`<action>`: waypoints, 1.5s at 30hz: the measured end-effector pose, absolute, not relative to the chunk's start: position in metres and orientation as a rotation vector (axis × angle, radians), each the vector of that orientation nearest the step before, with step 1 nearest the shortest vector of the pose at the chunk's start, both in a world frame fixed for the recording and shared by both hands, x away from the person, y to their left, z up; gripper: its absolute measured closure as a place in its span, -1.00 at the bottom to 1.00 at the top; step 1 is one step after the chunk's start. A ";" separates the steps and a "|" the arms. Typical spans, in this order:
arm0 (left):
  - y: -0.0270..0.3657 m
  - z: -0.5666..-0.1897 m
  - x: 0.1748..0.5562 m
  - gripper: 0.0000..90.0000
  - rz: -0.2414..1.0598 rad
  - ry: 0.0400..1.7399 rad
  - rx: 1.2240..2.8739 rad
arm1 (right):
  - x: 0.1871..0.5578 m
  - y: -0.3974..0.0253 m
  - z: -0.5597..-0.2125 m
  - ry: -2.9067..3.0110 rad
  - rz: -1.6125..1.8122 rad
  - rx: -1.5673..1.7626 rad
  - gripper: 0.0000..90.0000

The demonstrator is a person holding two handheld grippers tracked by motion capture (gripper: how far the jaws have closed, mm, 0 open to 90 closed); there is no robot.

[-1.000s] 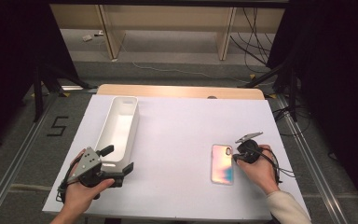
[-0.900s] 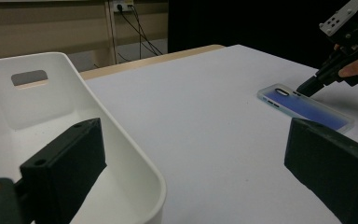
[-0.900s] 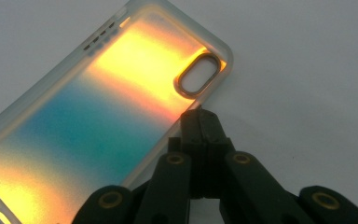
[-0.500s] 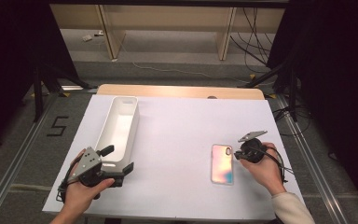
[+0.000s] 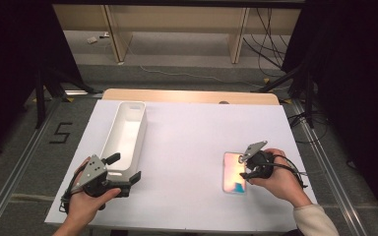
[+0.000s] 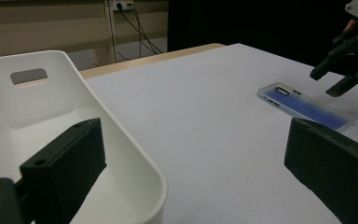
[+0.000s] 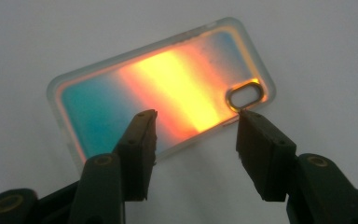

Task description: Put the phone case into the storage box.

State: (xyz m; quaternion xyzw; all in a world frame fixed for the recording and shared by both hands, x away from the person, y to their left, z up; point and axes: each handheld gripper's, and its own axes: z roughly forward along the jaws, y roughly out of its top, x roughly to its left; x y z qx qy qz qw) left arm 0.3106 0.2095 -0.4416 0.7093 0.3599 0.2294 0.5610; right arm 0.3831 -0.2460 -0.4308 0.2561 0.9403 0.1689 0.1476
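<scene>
Iridescent phone case flat on the white table, right of centre, camera cutout toward the far edge. Right gripper poised at the case's long edge, jaws spread and straddling that edge, not yet closed. Left gripper jaws wide apart, beside the near end of the white bin, well apart from the case.

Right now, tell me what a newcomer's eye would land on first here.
The shimmering phone case, orange and teal, lies flat on the white table at the right, with the open right gripper just over its edge. At the left stands a long white bin, with the open left gripper beside it.
</scene>
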 end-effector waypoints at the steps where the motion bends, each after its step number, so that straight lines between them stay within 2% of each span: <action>1: 0.210 -0.442 0.310 -0.90 0.541 0.849 1.674 | 0.382 -0.244 -0.431 2.728 0.474 0.730 -0.01; 6: 0.209 -0.441 0.311 -0.90 0.542 0.848 1.673 | 0.378 -0.234 -0.436 2.808 0.412 0.660 -0.07; 17: 0.209 -0.441 0.310 -0.90 0.541 0.844 1.669 | 0.373 -0.215 -0.437 2.898 0.318 0.524 -0.04; 26: 0.210 -0.440 0.310 -0.90 0.542 0.841 1.668 | 0.373 -0.203 -0.446 2.965 0.255 0.498 -0.21; 30: 0.210 -0.440 0.310 -0.90 0.541 0.841 1.666 | 0.372 -0.202 -0.447 2.973 0.245 0.500 -0.20; 42: 0.210 -0.441 0.310 -0.90 0.535 0.843 1.667 | 0.372 -0.197 -0.452 3.008 0.161 0.365 0.24; 45: 0.210 -0.441 0.310 -0.90 0.535 0.843 1.666 | 0.370 -0.196 -0.452 3.013 0.155 0.355 0.42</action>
